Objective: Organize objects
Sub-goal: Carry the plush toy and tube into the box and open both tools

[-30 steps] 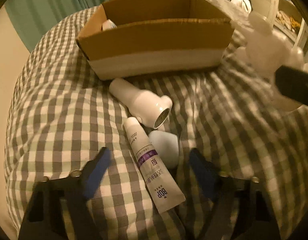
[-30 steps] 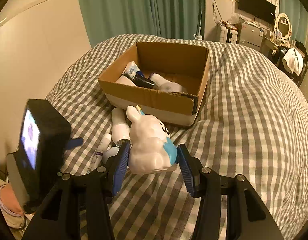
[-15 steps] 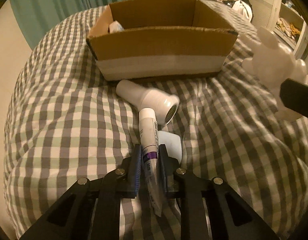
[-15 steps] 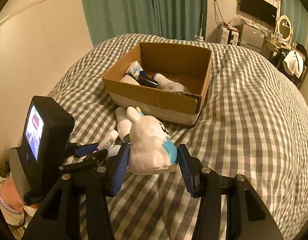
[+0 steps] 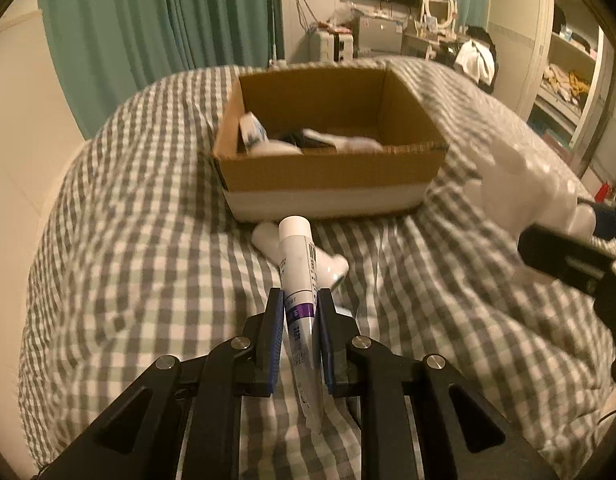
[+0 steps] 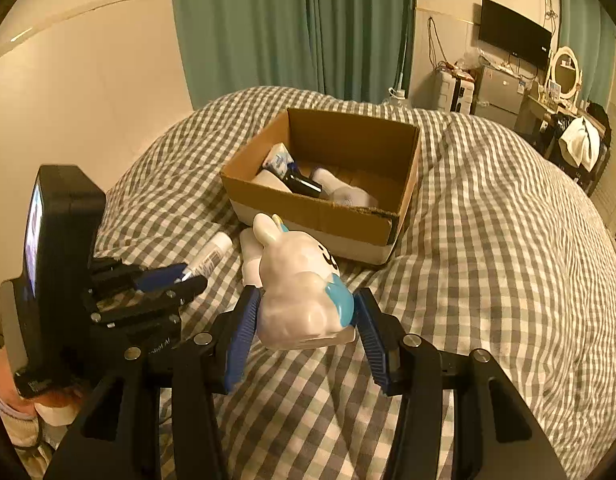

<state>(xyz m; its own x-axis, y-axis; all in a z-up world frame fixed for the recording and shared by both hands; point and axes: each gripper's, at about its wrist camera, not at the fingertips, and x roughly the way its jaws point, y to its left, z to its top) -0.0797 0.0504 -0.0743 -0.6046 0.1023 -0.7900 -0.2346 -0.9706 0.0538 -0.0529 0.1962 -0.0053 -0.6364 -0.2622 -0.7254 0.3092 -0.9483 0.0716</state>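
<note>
My left gripper [image 5: 299,298] is shut on a white tube with a purple band [image 5: 296,270] and holds it above the checked bedspread, cap pointing toward the cardboard box [image 5: 328,176]. In the right wrist view that tube [image 6: 211,254] sticks out of the left gripper [image 6: 183,278]. My right gripper [image 6: 305,298] is shut on a white rabbit figurine with a blue patch [image 6: 303,280], held above the bed in front of the box [image 6: 320,212]. A white bottle [image 5: 267,238] lies on the bed just before the box, partly hidden behind the tube.
The box holds several toiletries [image 6: 308,184]. The checked bedspread [image 6: 488,240] spreads wide to the right. Green curtains [image 6: 287,20] hang behind, and a dresser with a mirror [image 6: 564,76] stands at the far right. A hand [image 6: 11,400] holds the left gripper.
The left gripper closed on the tube and lifted it off the bed, so the box interior now shows. The right gripper rose slightly with the rabbit.
</note>
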